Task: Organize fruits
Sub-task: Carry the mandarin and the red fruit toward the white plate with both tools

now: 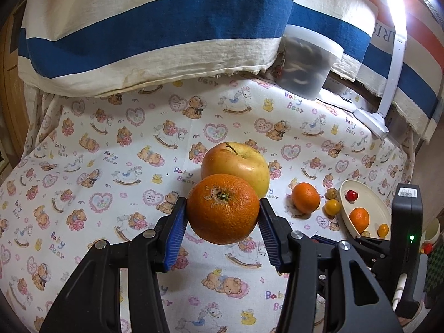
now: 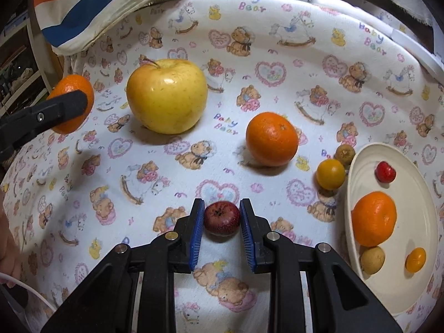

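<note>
The left gripper (image 1: 223,211) clamped a mandarin (image 1: 223,208) above the printed tablecloth (image 1: 111,138), just near of a yellow apple (image 1: 238,166). The right gripper (image 2: 222,216), nearly closed, pinched a small dark-red fruit (image 2: 222,217) left of the cream plate (image 2: 416,277).

Both cameras look forward and down along their fingers, close over the cloth (image 1: 111,144). Both share the apple (image 1: 236,166) and plate (image 1: 347,216).

The right gripper (image 2: 222,216) is clamping a small dark-red fruit (image 2: 222,217) over the bear-print cloth (image 2: 249,88), near the cream plate (image 2: 416,285).
</note>
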Tool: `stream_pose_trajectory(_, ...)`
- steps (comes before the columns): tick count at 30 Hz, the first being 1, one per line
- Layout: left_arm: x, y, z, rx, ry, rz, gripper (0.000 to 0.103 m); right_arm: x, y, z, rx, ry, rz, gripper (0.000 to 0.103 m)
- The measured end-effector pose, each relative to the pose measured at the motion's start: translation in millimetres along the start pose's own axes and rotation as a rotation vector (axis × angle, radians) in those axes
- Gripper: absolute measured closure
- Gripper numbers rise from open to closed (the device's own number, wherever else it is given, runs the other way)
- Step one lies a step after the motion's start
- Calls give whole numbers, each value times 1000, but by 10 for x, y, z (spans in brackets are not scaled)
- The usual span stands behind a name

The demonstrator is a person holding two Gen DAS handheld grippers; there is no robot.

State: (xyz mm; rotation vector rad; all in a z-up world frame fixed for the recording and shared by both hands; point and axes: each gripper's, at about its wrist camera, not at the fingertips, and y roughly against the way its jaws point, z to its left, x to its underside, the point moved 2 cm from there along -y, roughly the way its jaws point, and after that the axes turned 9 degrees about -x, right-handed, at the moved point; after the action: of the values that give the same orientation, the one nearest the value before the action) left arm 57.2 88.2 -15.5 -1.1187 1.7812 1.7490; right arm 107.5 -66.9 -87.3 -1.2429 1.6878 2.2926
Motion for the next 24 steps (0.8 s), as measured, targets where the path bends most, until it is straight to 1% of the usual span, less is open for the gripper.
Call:
stream_pose_trajectory(4, -5, 28, -8, 7, 0, -10, 54, 84, 181, 41, 23, 10, -70, 76)
stream_pose_trajectory(7, -24, 106, -21, 16, -8, -49, 54, 160, 419, 73, 49, 35, -162, 76)
stream_pose_trajectory(9, -39, 176, -59, 23, -32, -80, 54, 183, 547, 76, 65, 38, -202, 76)
stream_pose_trajectory(11, -54, 222, -110, 29, -68, -94, 54, 206, 683, 33, 77, 20, -244, 76)
stream_pose_trajectory(13, -55, 248, -134, 39, -77, -102, 54, 235, 812, -9, 82, 9, -289, 76)
stream_pose_trajectory(16, -51, 270, -172, 57, -90, -108, 54, 258, 966, -37, 121, 15, -351, 76)
stream_pose_trajectory(19, -36, 310, -205, 77, -95, -122, 54, 307, 1129, -102, 124, 6, -414, 76)
stream_pose_trajectory(22, -19, 365, -245, 92, -107, -154, 54, 369, 1253, -147, 128, 1, -460, 76)
stream_pose_trajectory(24, -8, 402, -261, 95, -104, -174, 54, 420, 1341, -190, 114, 0, -499, 76)
